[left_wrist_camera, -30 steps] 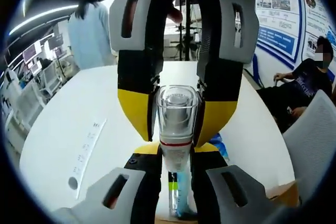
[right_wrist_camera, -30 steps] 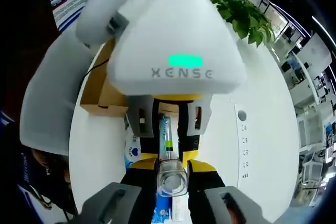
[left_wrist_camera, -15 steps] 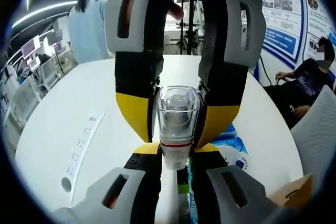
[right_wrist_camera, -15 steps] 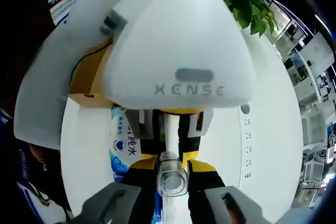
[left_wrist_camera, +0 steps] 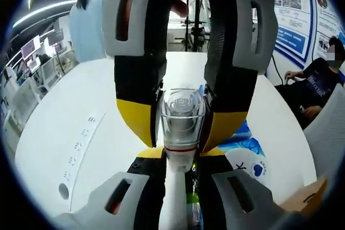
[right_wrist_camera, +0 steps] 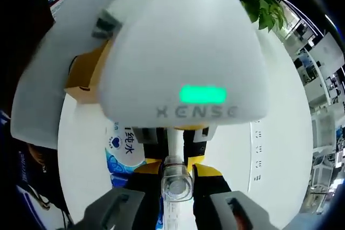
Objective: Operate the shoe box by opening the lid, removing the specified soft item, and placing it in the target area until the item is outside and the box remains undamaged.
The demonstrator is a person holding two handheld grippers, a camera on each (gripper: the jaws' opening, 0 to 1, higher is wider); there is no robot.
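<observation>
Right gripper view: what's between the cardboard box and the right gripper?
In the right gripper view, a blue-and-white soft pack lies on the white table between the cardboard box and the right gripper.

Item count, both views combined: 1 white desk [left_wrist_camera: 81, 111]; 1 cardboard shoe box [right_wrist_camera: 81, 82], seen as a brown corner in the left gripper view and as a brown wall in the right gripper view; 1 blue-and-white soft pack [right_wrist_camera: 125, 152] lying on the desk; 1 tube with a clear cap [left_wrist_camera: 182, 117], white along its body; 2 grippers, the left gripper [left_wrist_camera: 180, 197] and the right gripper [right_wrist_camera: 177, 206], each with 2 jaws; 1 white power strip [left_wrist_camera: 78, 152]; 1 green potted plant [right_wrist_camera: 264, 4]; 2 persons in the left gripper view, 1 standing [left_wrist_camera: 89, 25], 1 seated [left_wrist_camera: 323, 74].
</observation>
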